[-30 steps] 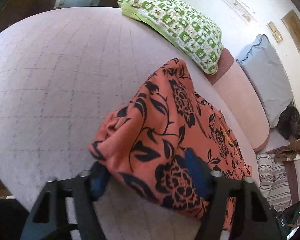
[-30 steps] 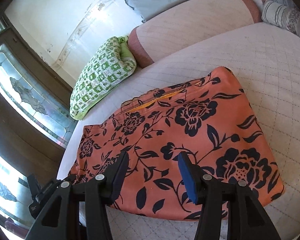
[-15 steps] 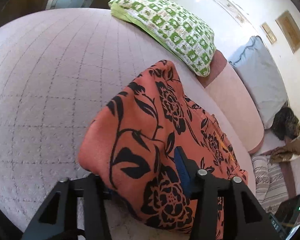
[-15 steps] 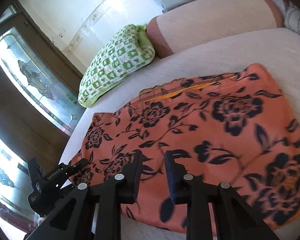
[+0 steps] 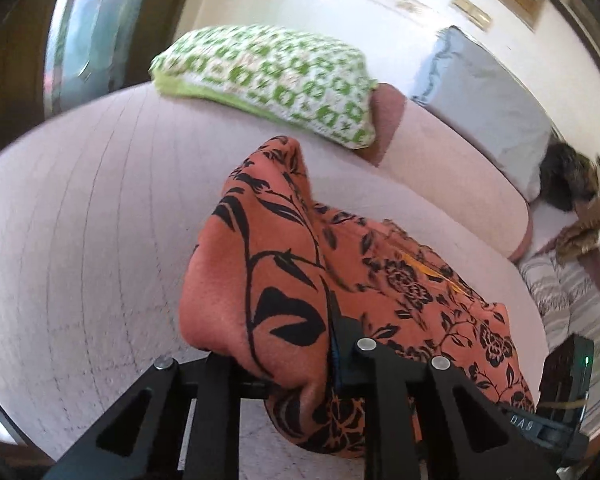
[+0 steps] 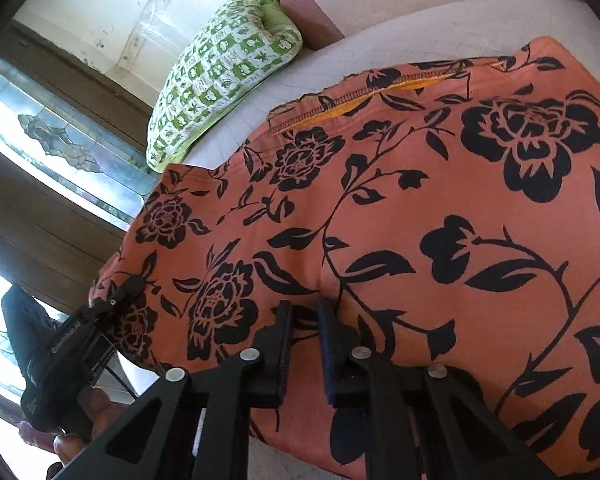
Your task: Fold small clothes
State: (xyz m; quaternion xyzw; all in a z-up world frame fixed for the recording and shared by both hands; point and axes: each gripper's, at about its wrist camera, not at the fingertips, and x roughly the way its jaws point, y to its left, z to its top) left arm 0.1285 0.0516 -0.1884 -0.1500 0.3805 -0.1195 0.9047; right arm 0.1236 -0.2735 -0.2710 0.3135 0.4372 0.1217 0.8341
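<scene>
An orange garment with a black flower print point(image 6: 400, 208) lies on the pale quilted bed point(image 5: 80, 220). My left gripper point(image 5: 288, 360) is shut on its near left edge and lifts a bunched fold of the garment point(image 5: 260, 280) off the bed. My right gripper point(image 6: 304, 332) is shut on the garment's near edge, a thin fold between its jaws. The left gripper also shows at the lower left of the right wrist view point(image 6: 112, 304), clamped on the garment's corner. The rest of the garment lies spread flat.
A green and white patterned pillow point(image 5: 272, 76) lies at the head of the bed. A pink bolster point(image 5: 452, 176) and a grey pillow point(image 5: 488, 104) lie behind it. A striped cloth point(image 5: 572, 300) is at the right. A glass door point(image 6: 60, 140) stands at the left.
Both grippers have closed on the garment's near edge. The left one has raised its fold off the bed. The right one has moved in closer to the cloth.
</scene>
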